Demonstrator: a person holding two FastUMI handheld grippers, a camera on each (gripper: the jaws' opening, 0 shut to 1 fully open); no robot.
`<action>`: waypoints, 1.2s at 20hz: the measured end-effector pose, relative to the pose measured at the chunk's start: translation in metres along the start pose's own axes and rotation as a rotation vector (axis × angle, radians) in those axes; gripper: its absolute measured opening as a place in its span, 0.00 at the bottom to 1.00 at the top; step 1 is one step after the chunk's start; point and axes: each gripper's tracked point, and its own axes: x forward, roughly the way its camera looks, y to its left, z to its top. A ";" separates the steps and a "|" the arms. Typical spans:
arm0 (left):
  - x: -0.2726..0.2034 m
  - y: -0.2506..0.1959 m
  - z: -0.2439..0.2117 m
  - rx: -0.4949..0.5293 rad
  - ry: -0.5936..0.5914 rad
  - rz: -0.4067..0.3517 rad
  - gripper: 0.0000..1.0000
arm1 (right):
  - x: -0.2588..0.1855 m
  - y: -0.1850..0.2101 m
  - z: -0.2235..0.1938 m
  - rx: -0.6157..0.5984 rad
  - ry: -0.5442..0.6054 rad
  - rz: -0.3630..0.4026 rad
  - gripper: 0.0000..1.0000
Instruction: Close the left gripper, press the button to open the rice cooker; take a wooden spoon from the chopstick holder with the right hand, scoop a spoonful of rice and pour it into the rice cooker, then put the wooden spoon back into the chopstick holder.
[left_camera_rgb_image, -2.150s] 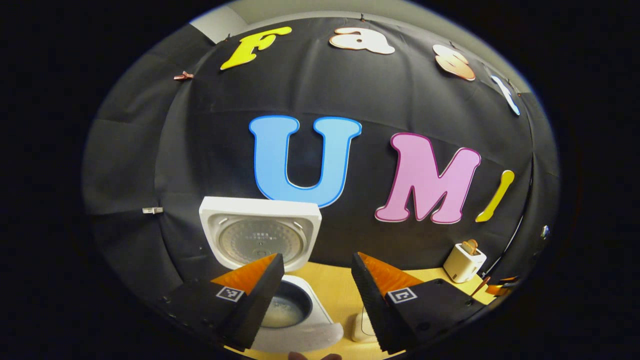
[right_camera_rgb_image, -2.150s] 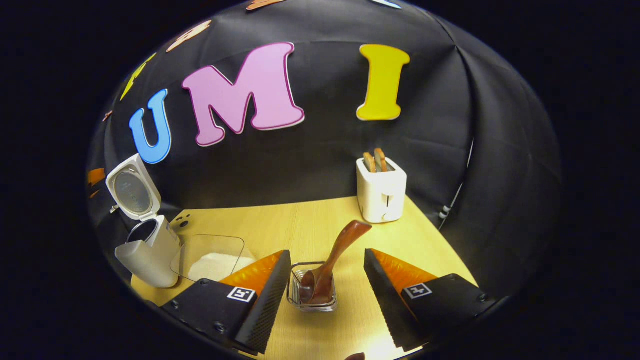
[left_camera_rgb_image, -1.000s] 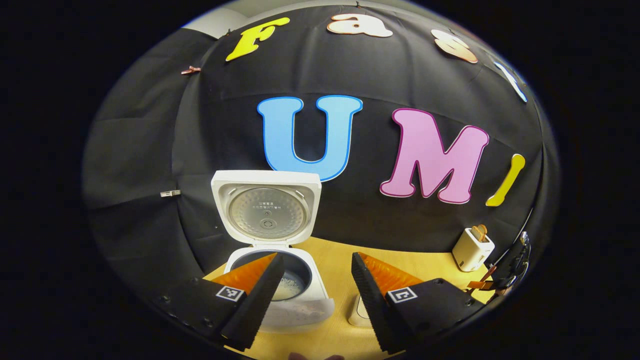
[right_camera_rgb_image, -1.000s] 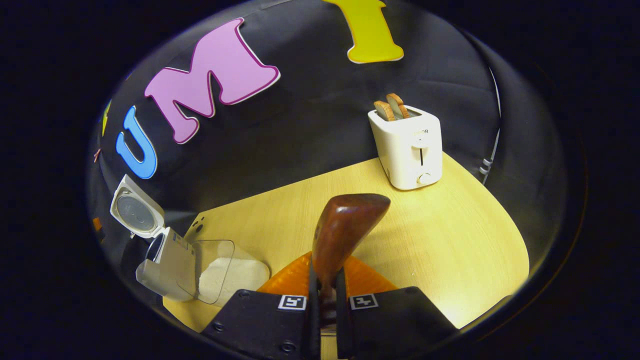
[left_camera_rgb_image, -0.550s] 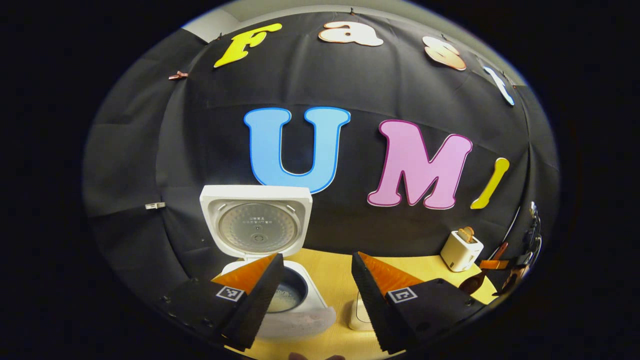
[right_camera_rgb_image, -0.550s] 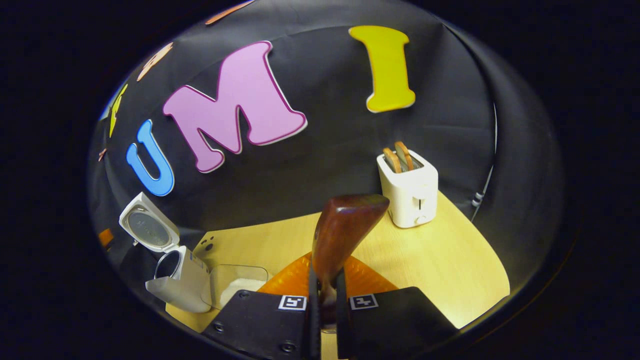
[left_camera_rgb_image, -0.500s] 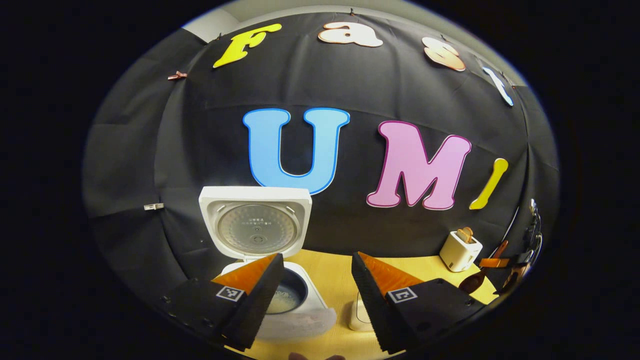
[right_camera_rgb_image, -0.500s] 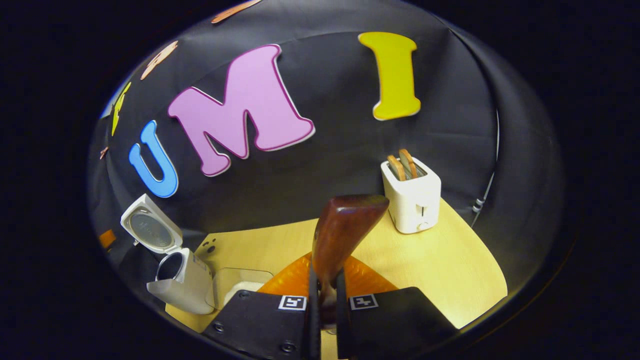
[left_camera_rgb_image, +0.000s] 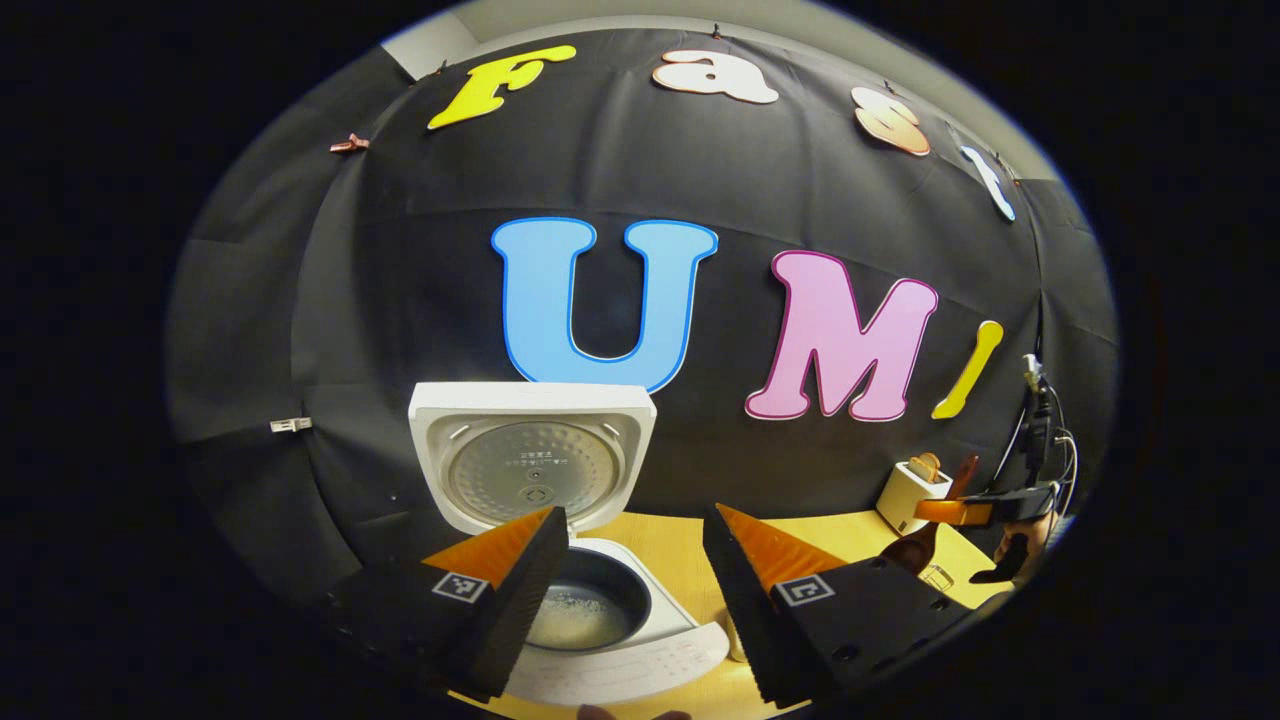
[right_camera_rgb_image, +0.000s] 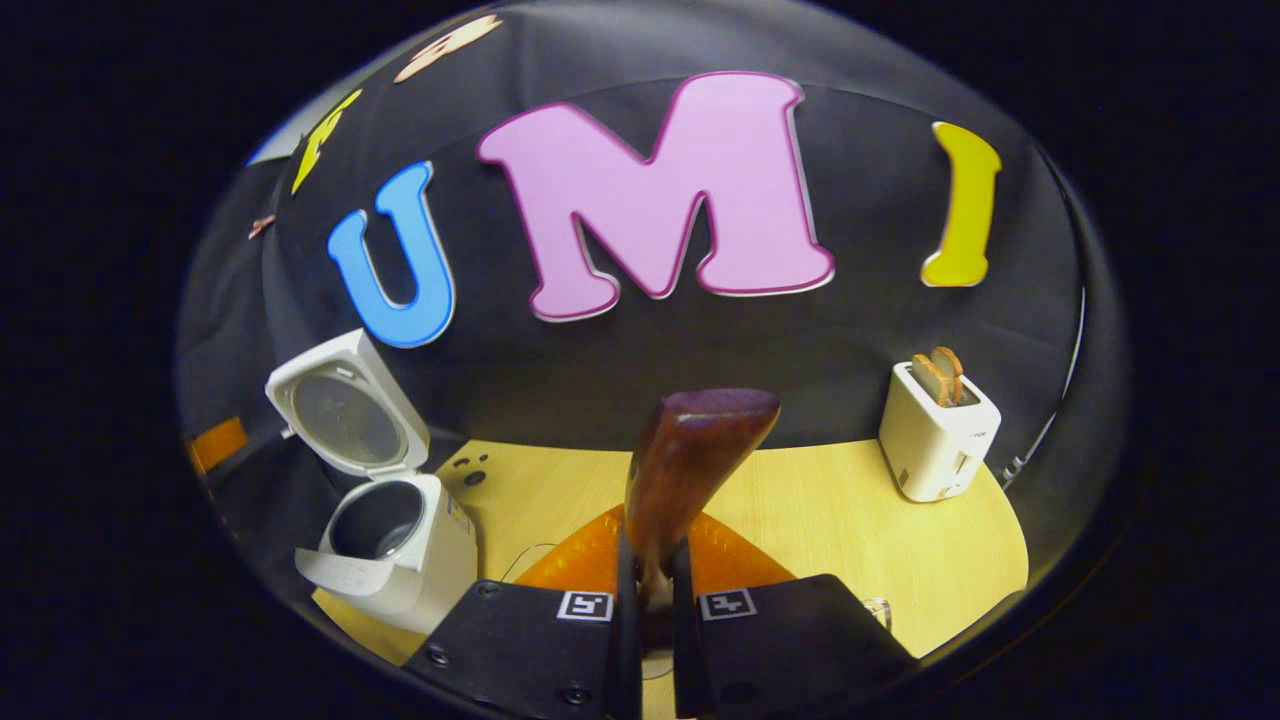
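Observation:
The white rice cooker (left_camera_rgb_image: 640, 655) stands open just beyond my left gripper (left_camera_rgb_image: 635, 520), lid (left_camera_rgb_image: 530, 465) upright, a little rice in its pot (left_camera_rgb_image: 590, 612). My left gripper is open and holds nothing. My right gripper (right_camera_rgb_image: 655, 565) is shut on the brown wooden spoon (right_camera_rgb_image: 695, 450), whose handle end sticks up past the fingers; the bowl is hidden below them. In the left gripper view the right gripper (left_camera_rgb_image: 960, 512) hangs at the far right with the spoon (left_camera_rgb_image: 912, 548) bowl-down above the wire chopstick holder (left_camera_rgb_image: 937, 577). The rice cooker (right_camera_rgb_image: 400, 555) sits left in the right gripper view.
A white toaster (right_camera_rgb_image: 938, 435) with bread slices stands at the back right of the yellow wooden table (right_camera_rgb_image: 830, 530); the toaster (left_camera_rgb_image: 912, 488) is also in the left gripper view. Black cloth walls close in the table at the back and sides.
My right gripper shut on the spoon handle, lifted it out of the holder and swung left toward the cooker. My left gripper stayed open, drifting slightly near the cooker.

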 end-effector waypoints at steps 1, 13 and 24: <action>0.002 0.005 -0.002 -0.005 0.000 -0.009 0.88 | 0.009 0.008 -0.011 -0.029 0.022 -0.005 0.17; 0.003 0.037 -0.025 -0.049 0.021 -0.058 0.88 | 0.079 0.039 -0.130 -0.125 0.228 -0.149 0.16; 0.001 0.035 -0.036 -0.051 0.032 -0.022 0.88 | 0.088 0.058 -0.155 0.459 0.320 -0.009 0.17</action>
